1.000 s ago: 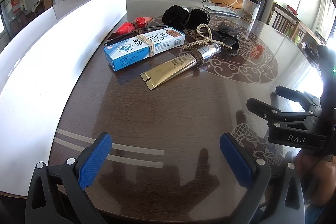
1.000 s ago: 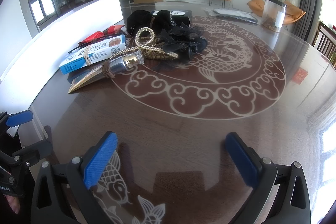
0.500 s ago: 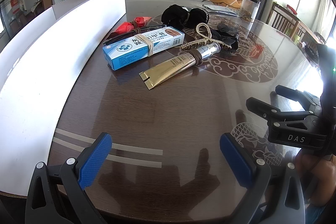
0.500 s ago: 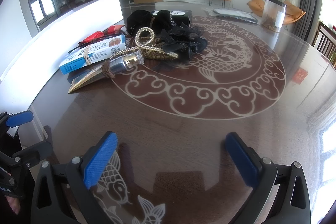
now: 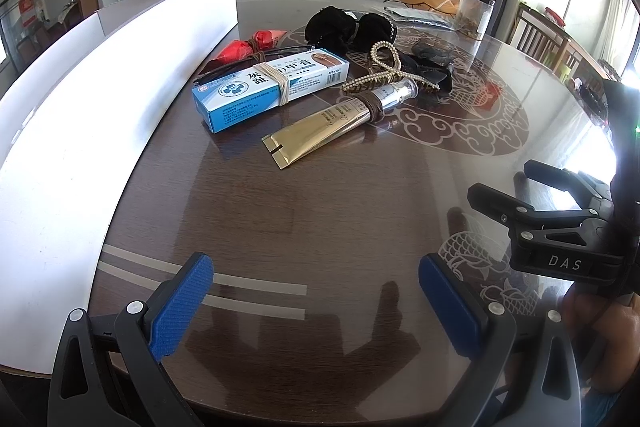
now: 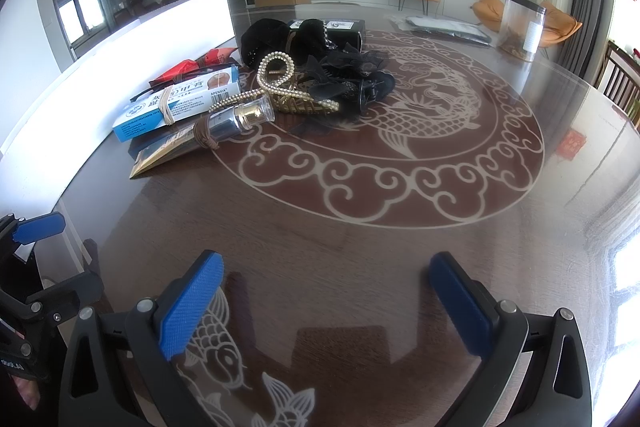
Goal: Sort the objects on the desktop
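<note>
left wrist view: the left gripper is spread wide and empty above the table. the blue box lies beyond it, with the gold tube touching the box's right.

right wrist view: the right gripper is also spread and empty. the bead strand drapes over the tube and may drag along. the clear jar, far right of the box, has unclear contents.

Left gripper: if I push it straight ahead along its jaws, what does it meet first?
Bare table first, then most likely the flat crimped end of the gold tube. The left gripper is open and empty. Depth is unclear; the blue box lies slightly left of that line.
</note>
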